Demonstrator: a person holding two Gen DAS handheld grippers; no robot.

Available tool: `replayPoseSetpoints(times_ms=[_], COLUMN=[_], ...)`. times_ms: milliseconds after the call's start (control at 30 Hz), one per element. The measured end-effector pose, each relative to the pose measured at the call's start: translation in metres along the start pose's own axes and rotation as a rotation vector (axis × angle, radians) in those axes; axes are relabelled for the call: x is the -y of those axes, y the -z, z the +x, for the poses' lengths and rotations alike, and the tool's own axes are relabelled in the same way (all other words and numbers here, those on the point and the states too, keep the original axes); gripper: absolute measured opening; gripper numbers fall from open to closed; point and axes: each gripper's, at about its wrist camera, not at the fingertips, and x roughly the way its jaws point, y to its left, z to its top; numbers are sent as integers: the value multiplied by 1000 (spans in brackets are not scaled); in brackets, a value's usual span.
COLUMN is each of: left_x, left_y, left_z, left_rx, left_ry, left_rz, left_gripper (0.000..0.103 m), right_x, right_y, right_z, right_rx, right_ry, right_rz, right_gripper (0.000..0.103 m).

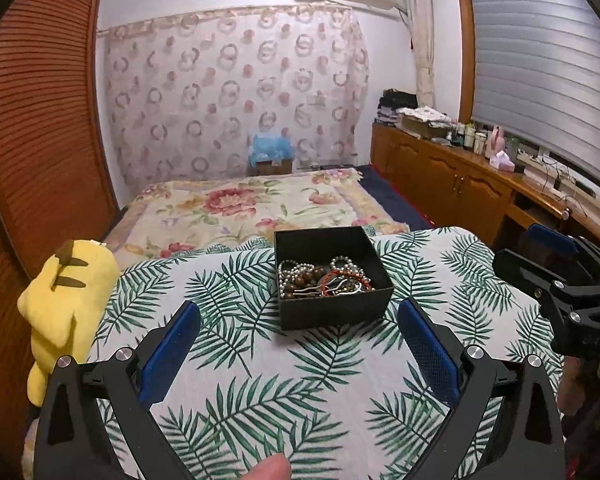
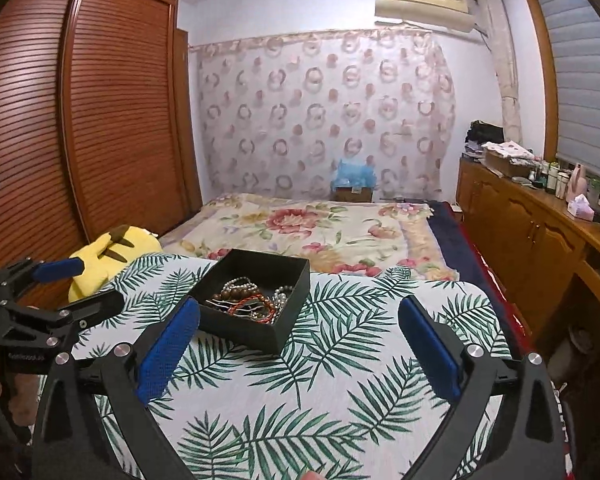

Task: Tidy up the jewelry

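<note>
Sitting on the leaf-patterned bench (image 1: 260, 360), the black box (image 1: 332, 308) holds tangled bead bracelets (image 1: 320, 280), and lies just ahead of the left hand-held gripper (image 1: 300, 320), whose blue pads are spread wide and empty. The right hand-held gripper (image 2: 300, 316), equally released, has the box beside its left pad. Only the right view shows the box's corner turned toward the camera.
</note>
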Motion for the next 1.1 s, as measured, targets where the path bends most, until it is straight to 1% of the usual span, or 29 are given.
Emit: replayPoseSetpoints(times_ms=[200,500,1100], left_x=[1,-2,-5], left_y=[2,3,7], left_z=[-18,-27,-29], left_rx=[31,56,55], left_ry=[-14,-26,-25], left_rz=[-5,-24,-32], left_gripper=[95,95,95], right_x=[2,0,-2], right_y=[3,7,11], right_z=[-15,-19,-20], right_rx=[23,25,26], right_ry=[0,-1,-9], right_rz=[33,40,42], right_gripper=[100,100,100])
